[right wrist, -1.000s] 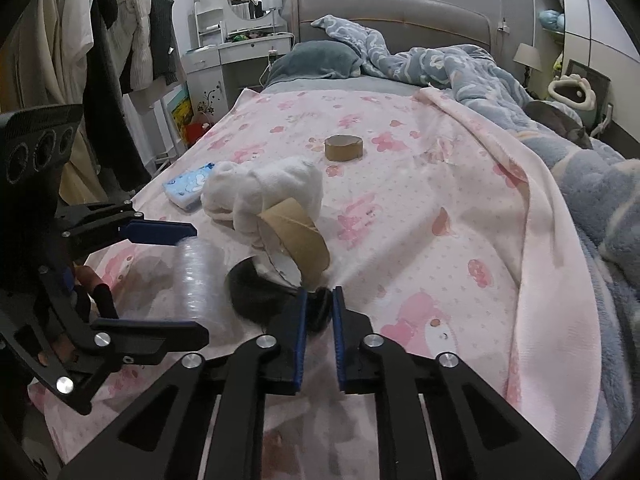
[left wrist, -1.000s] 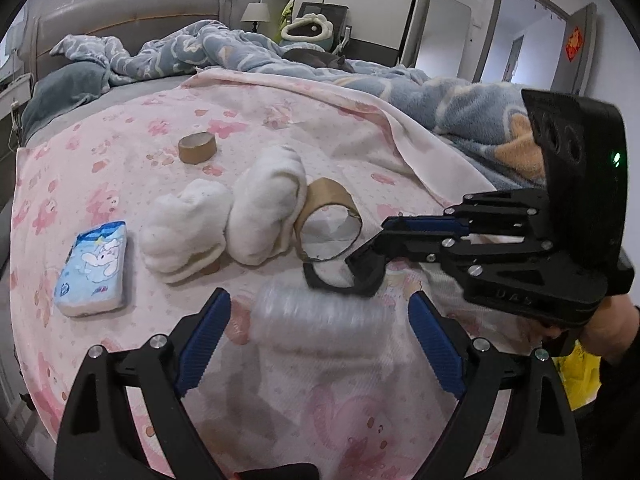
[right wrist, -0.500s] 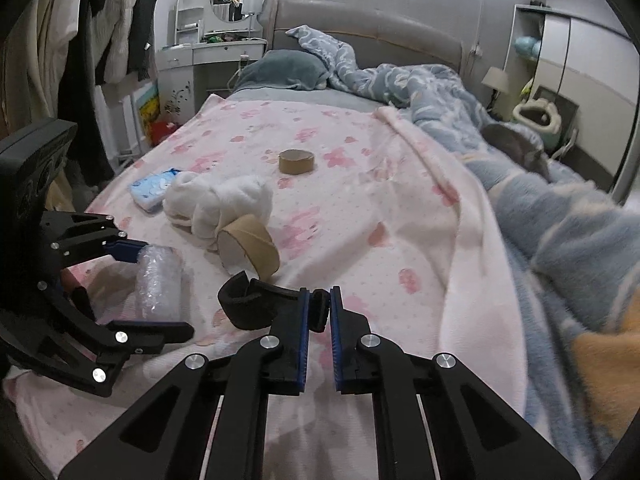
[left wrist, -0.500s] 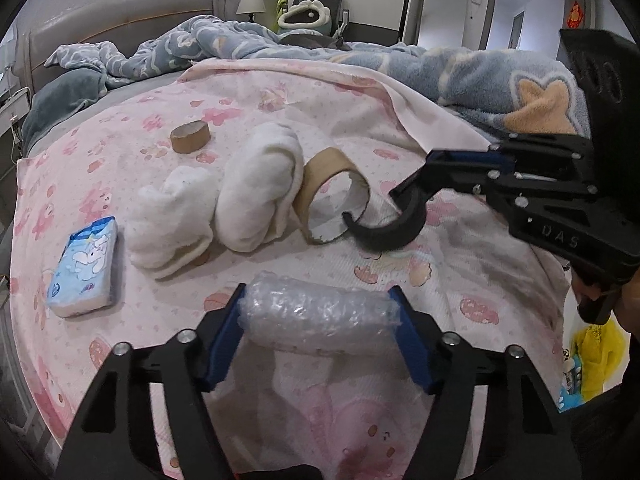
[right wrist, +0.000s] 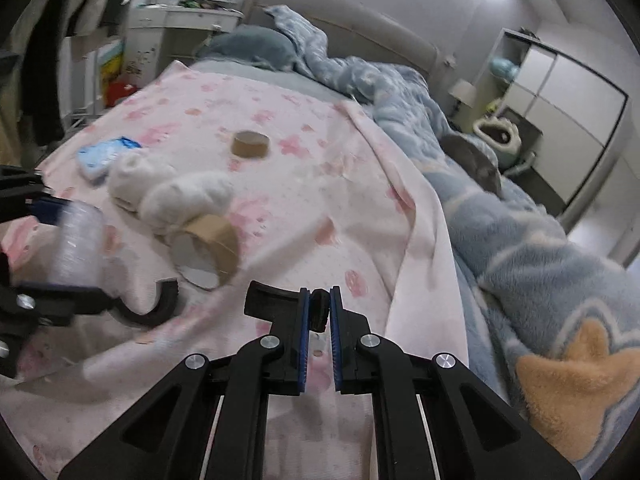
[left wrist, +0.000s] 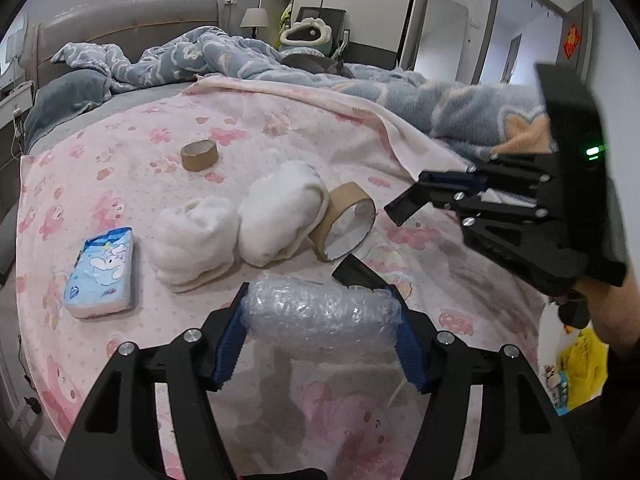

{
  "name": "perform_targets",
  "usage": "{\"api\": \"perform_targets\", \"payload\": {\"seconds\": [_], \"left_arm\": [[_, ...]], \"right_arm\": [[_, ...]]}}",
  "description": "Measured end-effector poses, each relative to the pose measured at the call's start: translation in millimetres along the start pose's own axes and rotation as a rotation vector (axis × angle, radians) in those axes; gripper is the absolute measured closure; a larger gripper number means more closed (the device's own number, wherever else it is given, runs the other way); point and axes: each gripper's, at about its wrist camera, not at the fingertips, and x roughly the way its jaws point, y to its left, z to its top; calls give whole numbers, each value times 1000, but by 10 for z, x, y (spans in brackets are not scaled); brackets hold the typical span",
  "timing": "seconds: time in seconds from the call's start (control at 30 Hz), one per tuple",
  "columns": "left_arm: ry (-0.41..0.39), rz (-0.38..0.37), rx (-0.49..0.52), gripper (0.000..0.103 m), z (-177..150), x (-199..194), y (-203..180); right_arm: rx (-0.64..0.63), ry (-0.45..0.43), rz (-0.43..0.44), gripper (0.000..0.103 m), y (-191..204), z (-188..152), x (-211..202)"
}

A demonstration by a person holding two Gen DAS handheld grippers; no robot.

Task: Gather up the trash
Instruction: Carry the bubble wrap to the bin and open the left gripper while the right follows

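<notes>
While the left gripper (left wrist: 320,305) sits low over the near edge of the pink flowered bed sheet (left wrist: 248,120), its jaws have just been closing and now clamp a bubble-wrap roll (left wrist: 320,316) end to end. Both blue pads press on it and the jaws stand about half open. The roll lies crosswise, just on the near side of the big cardboard tape ring (left wrist: 345,224).

Right gripper (right wrist: 319,300): jaws nearly together, with a small dark piece (right wrist: 319,313) pinched between the blue pads. The right wrist view is motion-blurred, so I can't tell what the piece is. In the left wrist view this gripper is off to the right of the ring, above the sheet, with a hand (left wrist: 600,304) on its grip.

Other items, placed from the tape ring:
- black curved piece (left wrist: 354,273): on the sheet just nearer than the ring, right by the left gripper's right finger
- white fluffy bundle (left wrist: 280,212), two lumps: touching the ring's left side
- small cardboard tape core (left wrist: 199,156): farther back and left, well apart, lying flat
- blue tissue pack (left wrist: 102,276): far left, beyond the bundle
- blue fleece blanket (left wrist: 460,112): behind and right, heaped past the sheet's edge
</notes>
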Motion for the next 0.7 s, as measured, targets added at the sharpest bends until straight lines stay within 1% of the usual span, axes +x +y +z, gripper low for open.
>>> {"api": "perform_targets", "payload": {"seconds": [0.07, 0.27, 0.47, 0.7], "left_arm": [[-6, 2, 1, 36, 4, -42, 18], [-29, 10, -10, 36, 17, -201, 150], [-25, 49, -17, 35, -12, -340, 338], [6, 98, -65, 35, -87, -508, 654]], "right_arm": [[13, 3, 0, 94, -19, 10, 23], [39, -53, 17, 94, 24, 240, -83], [41, -81, 48, 94, 185, 449, -144], [108, -91, 177, 94, 355, 688, -156]]}}
